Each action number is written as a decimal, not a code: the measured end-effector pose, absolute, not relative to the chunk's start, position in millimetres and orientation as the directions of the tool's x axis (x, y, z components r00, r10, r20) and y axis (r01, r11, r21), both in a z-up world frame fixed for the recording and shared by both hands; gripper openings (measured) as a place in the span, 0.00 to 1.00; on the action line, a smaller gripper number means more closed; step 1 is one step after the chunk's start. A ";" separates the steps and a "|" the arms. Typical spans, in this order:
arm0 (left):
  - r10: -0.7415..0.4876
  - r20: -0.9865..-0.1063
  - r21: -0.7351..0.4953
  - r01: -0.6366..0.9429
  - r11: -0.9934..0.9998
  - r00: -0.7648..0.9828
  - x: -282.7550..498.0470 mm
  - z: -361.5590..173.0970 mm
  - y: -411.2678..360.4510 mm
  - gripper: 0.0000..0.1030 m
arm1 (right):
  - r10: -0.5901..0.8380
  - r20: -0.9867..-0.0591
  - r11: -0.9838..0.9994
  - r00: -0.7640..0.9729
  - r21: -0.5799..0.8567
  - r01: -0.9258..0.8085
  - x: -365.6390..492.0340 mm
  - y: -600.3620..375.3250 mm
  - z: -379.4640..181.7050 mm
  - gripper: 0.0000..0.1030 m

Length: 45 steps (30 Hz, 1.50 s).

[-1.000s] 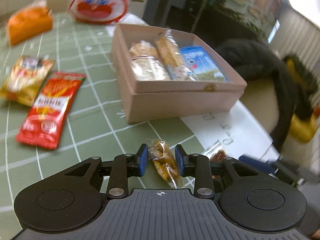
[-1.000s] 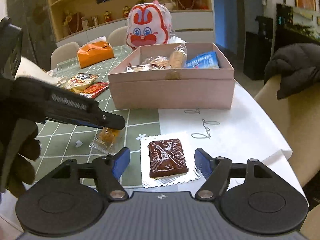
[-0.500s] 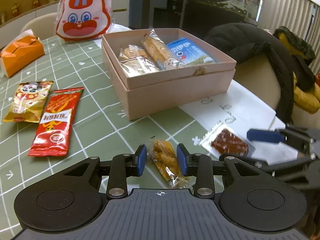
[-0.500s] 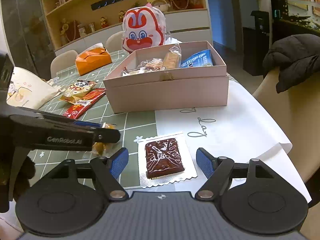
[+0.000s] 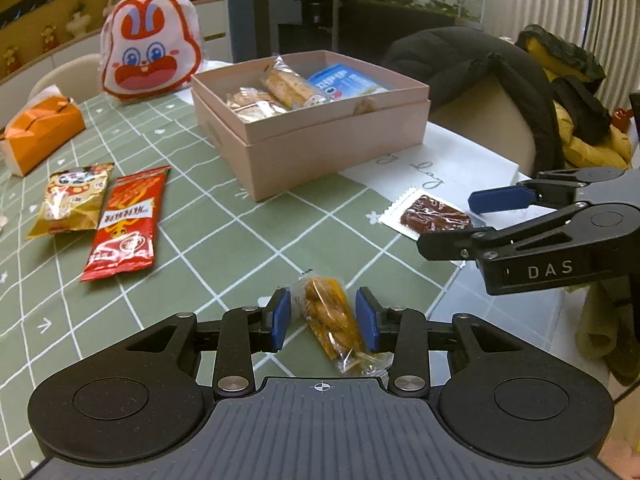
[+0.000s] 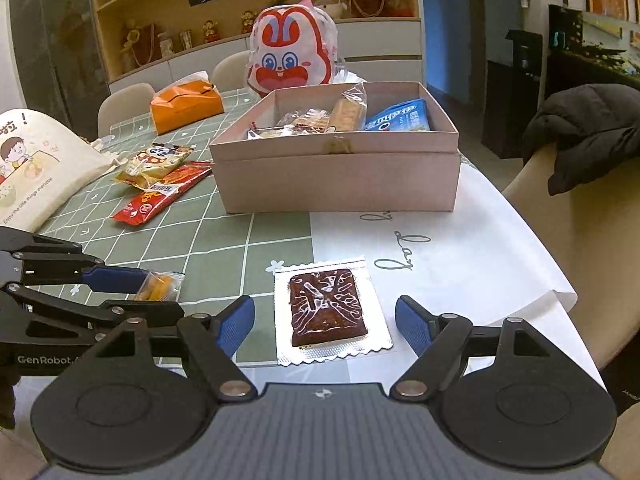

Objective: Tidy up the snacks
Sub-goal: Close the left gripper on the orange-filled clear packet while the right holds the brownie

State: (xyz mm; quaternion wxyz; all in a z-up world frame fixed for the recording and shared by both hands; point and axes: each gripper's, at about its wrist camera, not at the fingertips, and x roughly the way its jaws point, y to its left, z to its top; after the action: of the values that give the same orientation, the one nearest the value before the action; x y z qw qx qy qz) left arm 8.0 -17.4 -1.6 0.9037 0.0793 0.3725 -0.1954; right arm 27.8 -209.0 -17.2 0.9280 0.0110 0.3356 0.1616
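Left gripper [image 5: 323, 319]: jaws opening, wider than 1 second ago; pads now clear of orange snack [image 5: 333, 322].
Right gripper [image 6: 325, 322]: jaws opening slightly.

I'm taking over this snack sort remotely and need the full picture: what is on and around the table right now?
Box: one, pink, open, mid-table, several wrapped snacks inside.
Brownie packet: one, clear wrap, near edge, between the right gripper's open fingers.
Orange snack packet: one, between the left gripper's opening fingers.
Red packet: one, lying left of box.
Yellow packet: one, beside the red.
Tissue box: one, orange, far left.
Bunny bag: one, white and red, behind box.
Tote bag: one, cream, left edge.
Dark jacket: one, on chair, right.
Left gripper: black, blue pads.
Right gripper: same.
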 end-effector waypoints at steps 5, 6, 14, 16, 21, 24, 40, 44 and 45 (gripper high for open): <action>-0.303 -0.695 -0.005 0.417 0.909 0.652 0.9 -2.7 -14.5 0.39 | 0.268 -0.633 0.950 0.726 0.049 -0.307 30.8 -202.2 -16.9 0.65; -0.304 -0.694 -0.006 0.417 0.909 0.653 -0.7 -2.7 -14.0 0.38 | 0.259 -0.634 0.949 0.729 0.027 -0.314 31.1 -199.6 -17.1 0.59; -0.317 -0.688 -0.026 0.415 0.910 0.653 -9.0 -2.1 -7.2 0.28 | 0.261 -0.634 0.933 0.728 -0.027 -0.358 27.1 -193.2 -13.7 0.56; -0.321 -0.686 -0.031 0.414 0.910 0.653 -9.0 -2.1 -6.0 0.27 | 0.279 -0.634 0.933 0.722 0.003 -0.359 25.9 -197.8 -9.9 0.34; -0.325 -0.685 -0.026 0.424 0.905 0.652 -11.1 -2.8 -7.4 0.26 | 0.303 -0.625 0.929 0.719 0.025 -0.370 19.9 -205.4 3.5 0.16; -0.326 -0.684 -0.025 0.425 0.905 0.653 -11.8 -3.1 -8.0 0.26 | 0.299 -0.626 0.927 0.720 0.011 -0.375 18.1 -205.7 5.3 0.16; -0.348 -0.661 -0.083 0.396 0.915 0.665 -14.3 -5.1 -2.1 0.27 | 0.315 -0.608 0.920 0.729 0.007 -0.392 23.7 -202.0 -7.4 0.49; -0.348 -0.653 -0.079 0.396 0.915 0.673 -16.2 -6.3 -2.0 0.27 | 0.319 -0.634 0.925 0.704 0.049 -0.376 40.1 -202.6 -15.0 0.48; -0.346 -0.652 -0.076 0.397 0.915 0.675 -16.8 -6.4 -2.3 0.27 | 0.318 -0.630 0.925 0.709 0.043 -0.377 39.0 -202.5 -15.2 0.45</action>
State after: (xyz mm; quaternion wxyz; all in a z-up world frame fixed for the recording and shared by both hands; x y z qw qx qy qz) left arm -16.8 -2.3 -6.4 0.9144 0.0360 0.3484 -0.2032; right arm 39.0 -202.5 -15.2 0.9233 -0.0446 0.3319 0.1883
